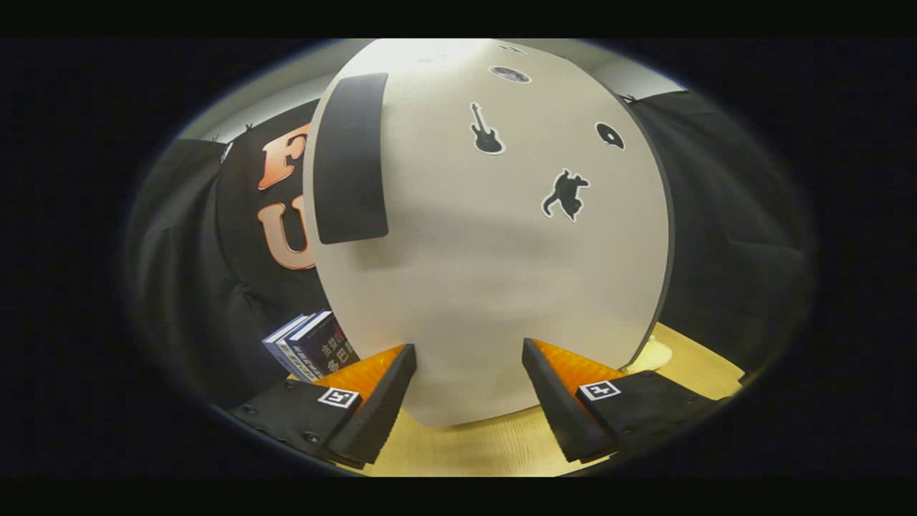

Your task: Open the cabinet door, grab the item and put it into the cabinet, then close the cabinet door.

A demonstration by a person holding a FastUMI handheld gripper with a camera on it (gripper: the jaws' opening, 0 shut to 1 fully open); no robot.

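At the left, 2 books (309, 345) stood on the counter (466, 448), just beyond the left finger and beside the cabinet's left edge, against the booth wall. They looked like the item to be stored, though that was only a guess.

The jaws (468, 390) were spread wide, holding nothing, with the cabinet door (487, 272) right in front of them and very close. The door was shut, flat across the cabinet front. A dark upright handle (349, 159) sat near its upper left edge, well above the left finger. Stickers of a guitar (486, 131) and a cat (566, 195) lay further right on the door.

A shut door with the books outside fits a stage before the opening; whether something already lay inside could not be told.

If the door was to be opened, the jaws would do well to rise and shift left, straddle the handle squarely, pinch it on both sides, then pull along the hinge's arc, the hinge probably being on the right edge, without dragging the cabinet across the counter.
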